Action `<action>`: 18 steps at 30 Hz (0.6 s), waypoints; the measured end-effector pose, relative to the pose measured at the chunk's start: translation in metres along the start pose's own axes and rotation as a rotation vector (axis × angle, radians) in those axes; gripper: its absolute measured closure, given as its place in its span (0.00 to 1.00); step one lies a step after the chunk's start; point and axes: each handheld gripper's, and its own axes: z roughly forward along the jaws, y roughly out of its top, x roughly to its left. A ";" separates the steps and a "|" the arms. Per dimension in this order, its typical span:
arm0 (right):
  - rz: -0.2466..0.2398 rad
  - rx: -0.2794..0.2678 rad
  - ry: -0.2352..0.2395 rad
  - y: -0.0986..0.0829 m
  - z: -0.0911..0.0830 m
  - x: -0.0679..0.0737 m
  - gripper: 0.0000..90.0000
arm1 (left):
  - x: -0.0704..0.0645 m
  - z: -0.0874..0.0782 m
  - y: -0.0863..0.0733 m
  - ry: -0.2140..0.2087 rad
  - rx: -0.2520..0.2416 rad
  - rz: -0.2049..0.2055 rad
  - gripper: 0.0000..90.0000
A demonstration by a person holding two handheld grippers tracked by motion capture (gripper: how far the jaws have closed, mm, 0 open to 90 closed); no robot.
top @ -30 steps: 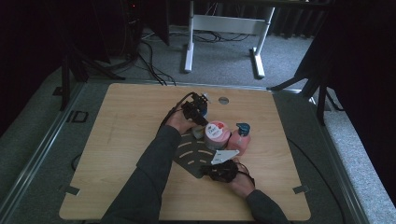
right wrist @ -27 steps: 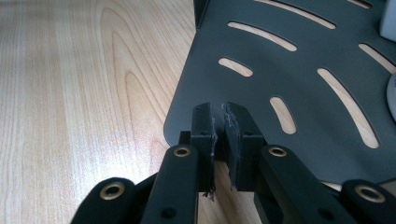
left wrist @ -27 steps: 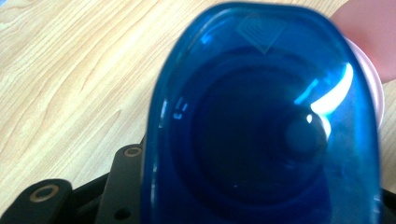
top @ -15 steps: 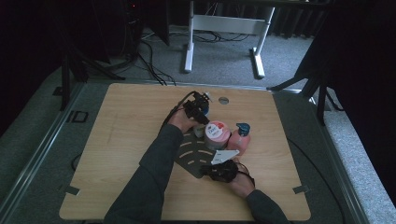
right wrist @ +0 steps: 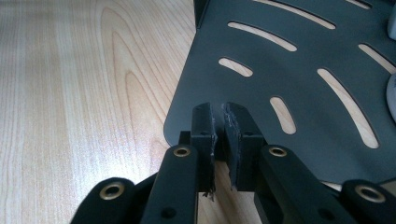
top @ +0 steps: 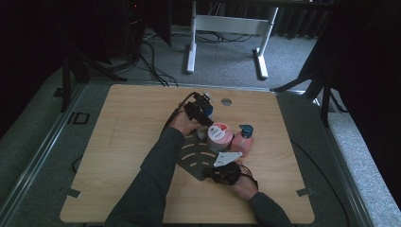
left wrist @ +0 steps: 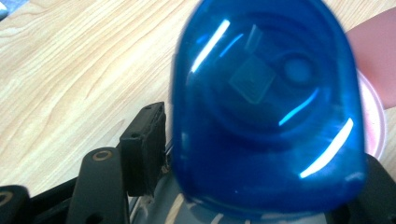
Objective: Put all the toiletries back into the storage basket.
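Observation:
My left gripper [left wrist: 261,158] is shut on a translucent blue plastic container [left wrist: 266,107], which bulges out between the black fingers [left wrist: 142,149]. In the high view this gripper [top: 203,109] holds the blue container [top: 207,111] at the far edge of a dark slotted tray [top: 191,156]. On the tray stand a pink tub with a white label [top: 219,135] and a pink bottle with a blue pump [top: 243,138]. My right gripper [right wrist: 219,126] is shut on the near edge of the slotted tray [right wrist: 299,74]; from above it [top: 208,174] sits at the tray's front right corner.
The wooden tabletop [top: 123,137] is bare to the left and along the front. A small round grommet [top: 226,101] sits near the far edge. Both forearms reach in from the bottom. Beyond the table stand a white desk frame [top: 191,42] and floor cables.

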 end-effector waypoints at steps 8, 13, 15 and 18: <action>0.000 -0.001 0.001 0.000 0.000 0.000 0.91 | 0.001 -0.009 -0.007 0.003 -0.016 -0.015 0.39; 0.000 -0.002 0.003 0.000 0.000 0.000 0.91 | -0.004 -0.018 -0.012 0.026 -0.025 0.010 0.39; 0.000 -0.002 0.003 0.000 0.000 0.000 0.90 | -0.005 -0.020 -0.012 0.032 -0.022 0.014 0.39; -0.001 -0.002 0.005 0.000 0.000 0.000 0.89 | -0.005 -0.026 -0.018 0.038 -0.044 0.014 0.40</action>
